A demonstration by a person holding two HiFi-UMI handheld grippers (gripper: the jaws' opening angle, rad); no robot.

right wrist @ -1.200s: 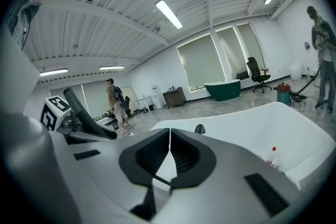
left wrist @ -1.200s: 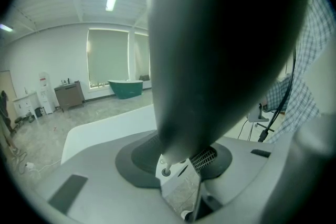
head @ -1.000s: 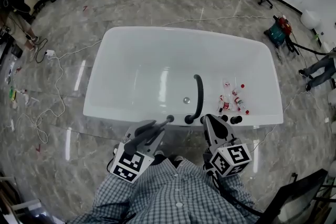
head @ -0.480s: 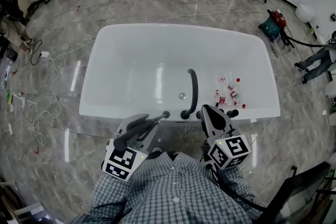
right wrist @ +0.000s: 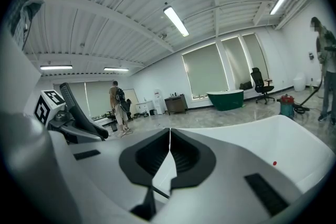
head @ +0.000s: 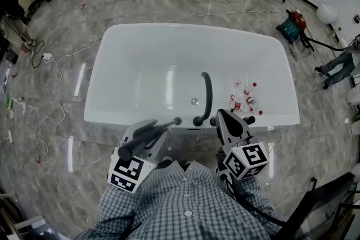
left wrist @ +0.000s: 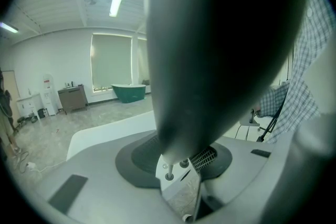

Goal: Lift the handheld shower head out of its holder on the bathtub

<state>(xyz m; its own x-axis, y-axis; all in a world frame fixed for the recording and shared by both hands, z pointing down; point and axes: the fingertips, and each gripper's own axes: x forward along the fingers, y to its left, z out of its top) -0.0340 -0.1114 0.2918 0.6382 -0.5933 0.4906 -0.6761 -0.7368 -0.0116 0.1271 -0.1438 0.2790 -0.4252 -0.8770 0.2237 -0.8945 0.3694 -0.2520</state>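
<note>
Left gripper (head: 151, 133) clamps shower head (left wrist: 226, 34); bathtub (head: 185, 31) holds bottles (head: 245, 101).

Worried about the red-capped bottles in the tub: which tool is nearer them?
Right. The right tool is at the tub rim beside the bottles; the left tool is farther left, past the black spout.
</note>
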